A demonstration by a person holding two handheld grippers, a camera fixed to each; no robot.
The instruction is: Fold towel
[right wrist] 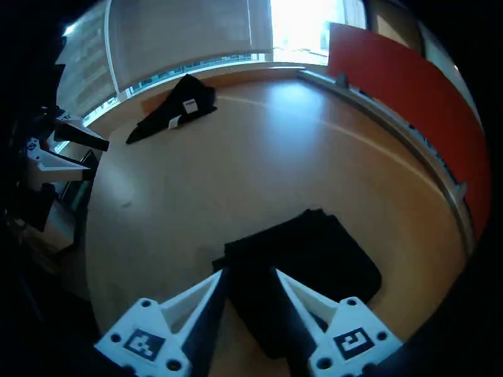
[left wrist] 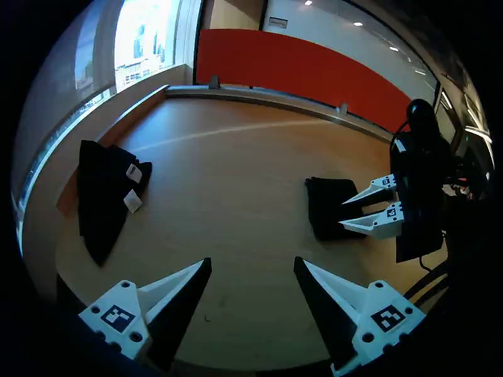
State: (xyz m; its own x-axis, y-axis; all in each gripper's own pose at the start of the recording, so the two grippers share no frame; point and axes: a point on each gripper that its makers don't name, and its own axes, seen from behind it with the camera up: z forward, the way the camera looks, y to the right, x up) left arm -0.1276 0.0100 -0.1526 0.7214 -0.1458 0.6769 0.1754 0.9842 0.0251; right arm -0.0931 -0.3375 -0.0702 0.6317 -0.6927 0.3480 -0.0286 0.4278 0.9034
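Left gripper view, item 1: left claw point(left wrist: 251, 265), hanging released, fingers spread wide w/ bare wood showing btwn them, low over the near part of the worktop point(left wrist: 239, 163). Item 2: towel point(left wrist: 328, 206), black, folded to a compact rectangle, lying flat on the worktop twd the right side, well apart from left claw. Item 3: right claw point(left wrist: 344, 212), reaching in from the right, two white fingers parted, tips overlapping the towel's right edge; contact w/ the cloth: cannot tell. Item 4: black cloth pile point(left wrist: 104, 188), loose, w/ white tags, lying at the worktop's far-left edge near the window point(left wrist: 144, 44). Item 5: red panel point(left wrist: 302, 69), running along the back rim. Right gripper view: right claw point(right wrist: 250, 276), released, gap narrower than left claw's. Towel point(right wrist: 302, 276) lying directly under and ahead of its fingers, dark fabric showing in the gap, neither finger visibly pinching it. Left claw point(right wrist: 99, 158) showing at far left by the edge of the worktop point(right wrist: 264, 157), fingers apart. Black cloth pile point(right wrist: 176, 107) lying at the far side by the window point(right wrist: 302, 25), well apart from towel. Red panel point(right wrist: 409, 94) lining the right rim.
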